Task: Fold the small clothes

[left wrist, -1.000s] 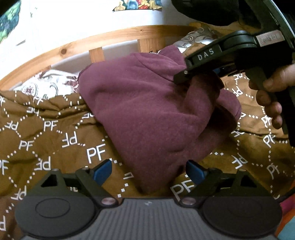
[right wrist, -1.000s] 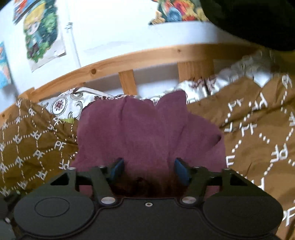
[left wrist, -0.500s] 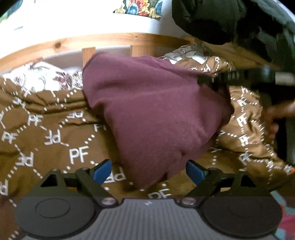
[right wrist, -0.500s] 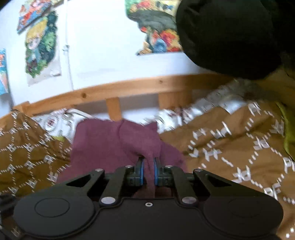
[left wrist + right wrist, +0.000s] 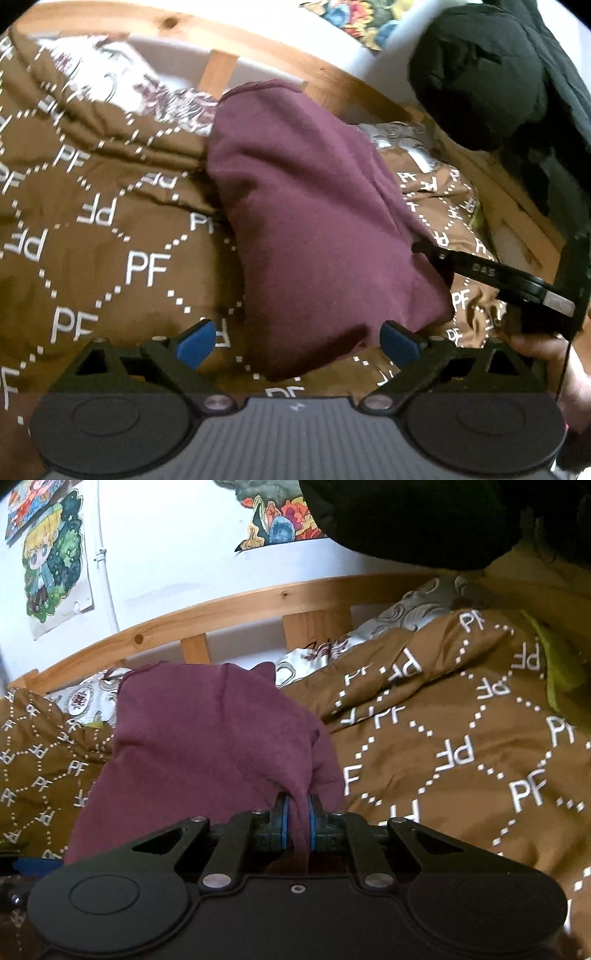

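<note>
Moved: right gripper [image 5: 296, 825], wide apart a second ago, now pinches a fold of the maroon garment [image 5: 317, 221] lying on the brown quilt [image 5: 110, 229]. Left gripper [image 5: 297, 338]: spread, empty, apparently just above the near hem. Advice: draw fabric taut before laying the fold.
</note>
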### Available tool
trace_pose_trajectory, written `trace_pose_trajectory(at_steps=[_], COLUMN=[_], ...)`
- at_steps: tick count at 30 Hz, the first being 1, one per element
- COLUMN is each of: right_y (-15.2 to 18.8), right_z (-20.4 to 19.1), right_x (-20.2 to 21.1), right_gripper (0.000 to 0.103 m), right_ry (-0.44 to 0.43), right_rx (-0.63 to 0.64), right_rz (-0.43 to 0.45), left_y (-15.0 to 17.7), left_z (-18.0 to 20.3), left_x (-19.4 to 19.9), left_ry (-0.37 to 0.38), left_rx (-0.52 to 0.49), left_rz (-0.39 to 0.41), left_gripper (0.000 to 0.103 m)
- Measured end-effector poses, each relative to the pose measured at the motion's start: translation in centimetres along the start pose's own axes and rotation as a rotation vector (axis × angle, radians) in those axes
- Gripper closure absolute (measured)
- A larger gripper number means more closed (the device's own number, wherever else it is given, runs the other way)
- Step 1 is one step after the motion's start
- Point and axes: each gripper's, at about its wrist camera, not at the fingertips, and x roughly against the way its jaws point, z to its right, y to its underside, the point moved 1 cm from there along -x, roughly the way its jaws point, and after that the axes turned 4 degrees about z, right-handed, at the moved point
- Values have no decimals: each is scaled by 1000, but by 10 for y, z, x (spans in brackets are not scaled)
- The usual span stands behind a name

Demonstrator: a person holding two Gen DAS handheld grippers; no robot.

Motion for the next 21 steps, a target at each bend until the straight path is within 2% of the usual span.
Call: trace_pose_trajectory(at_steps=[5, 9, 13, 15, 16, 17, 18, 20, 21], right_y=[-9, -18, -29, -35, -36, -37, -37, -36, -35], right_z=[4, 7, 3, 1, 0, -1, -3, -6, -6], right_x=[-3, -11, -28, -40, -44, -46, -47, -45, -41], right_gripper=[74, 62, 45, 45, 51, 70, 81, 94, 95], right_ry=[-15, -43, -77, -95, -102, -107, -112, -90, -86], right_rx=[-60, -124, -146, -157, -161, -157, -140, -93, -79], right_rz=[4, 10, -10, -43, -54, -58, -59, -44, -25], left_y=[3, 6, 9, 9, 10, 11, 11, 10, 10], left_z=[-4, -6, -4, -1, -1, 0, 1, 0, 0], left_x=[-13, -19, -21, -22, -22, -21, -21, -20, -20], left_ry=[-81, -89, -100, -104, -105, -105, -105, -102, -98], left_rx=[-18, -13, -40, -50, -52, -55, -56, -54, -49], left_rz=[-50, -73, -78, -81, -81, -81, -82, -81, -79], left_gripper=[5, 5, 5, 5, 5, 5, 5, 5, 5])
